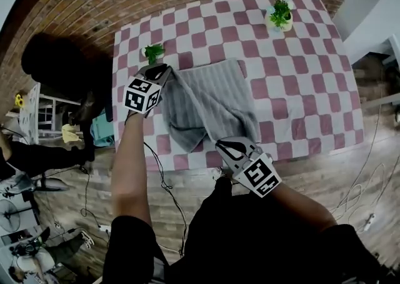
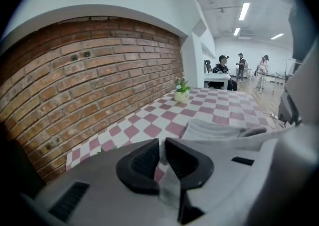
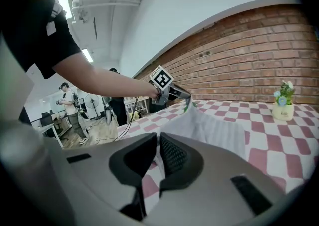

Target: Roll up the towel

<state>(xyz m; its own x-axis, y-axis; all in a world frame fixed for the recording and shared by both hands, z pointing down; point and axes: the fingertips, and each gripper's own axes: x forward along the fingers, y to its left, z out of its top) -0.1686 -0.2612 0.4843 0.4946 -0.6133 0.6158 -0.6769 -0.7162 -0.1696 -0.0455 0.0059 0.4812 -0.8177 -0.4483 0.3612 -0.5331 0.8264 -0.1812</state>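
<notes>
The left arm reaches straight out along the left side of the checked table [image 1: 300, 89], forearm bare. Its left gripper [image 1: 164, 71] sits above the table's far-left part, just beside the small potted plant [image 1: 154, 51] that stands there. The right arm is bent and kept close to the body, so the right gripper [image 1: 224, 146] hangs at the table's near edge, pointing in over it. Each gripper's jaws are pinched together on cloth. In the left gripper view a thin strip of grey fabric runs between the pads, and in the right gripper view pale fabric fills the narrow gap. The towel [image 1: 212, 101] is grey with fine ribbed stripes, not rolled, and lies across the left half of the table. One edge is drawn up between the two grippers. Its middle sags in soft folds, and a loose corner droops to a point towards the table's near edge. A second potted plant [image 1: 279, 14] stands at the table's far side.
</notes>
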